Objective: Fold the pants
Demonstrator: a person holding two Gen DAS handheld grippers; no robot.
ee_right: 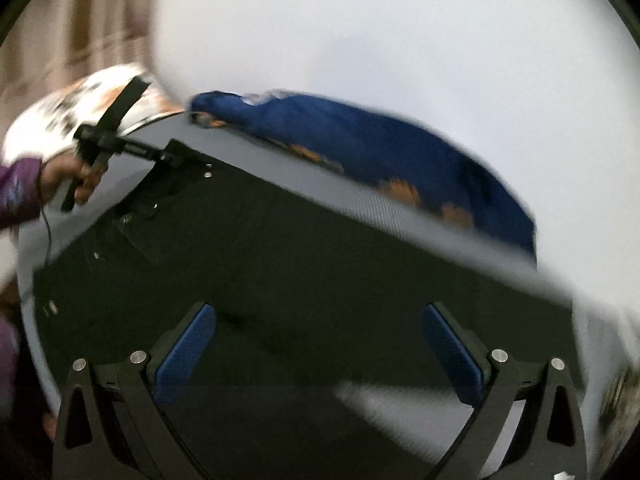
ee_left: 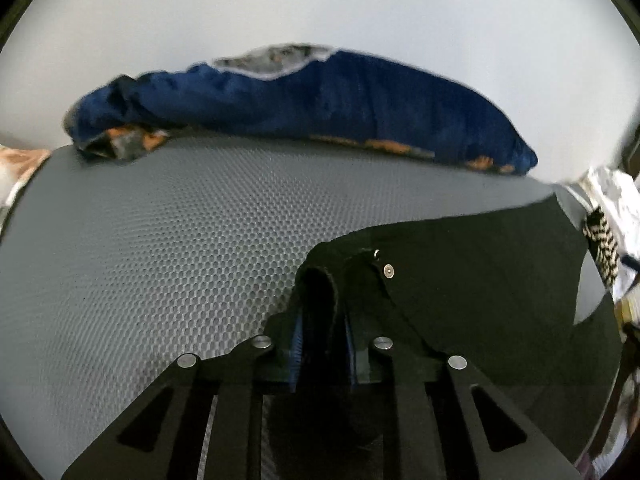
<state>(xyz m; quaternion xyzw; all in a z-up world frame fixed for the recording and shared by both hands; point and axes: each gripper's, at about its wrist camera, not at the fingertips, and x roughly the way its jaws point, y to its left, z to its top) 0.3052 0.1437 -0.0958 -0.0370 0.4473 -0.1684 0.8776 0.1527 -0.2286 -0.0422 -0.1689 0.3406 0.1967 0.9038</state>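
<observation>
Left gripper (ee_left: 320,312) is clamped on the waistband corner of the black pants (ee_left: 460,272), which lie spread flat on the grey mat (ee_left: 160,240). Right gripper (ee_right: 320,344) hovers above the pants with jaws wide, holding nothing. Looks like the grab step; next, right needs to pinch an edge, then fold.

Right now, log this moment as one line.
left gripper: shut on black pants waist | right gripper: open above pants | blue bundle: far mat edge
</observation>
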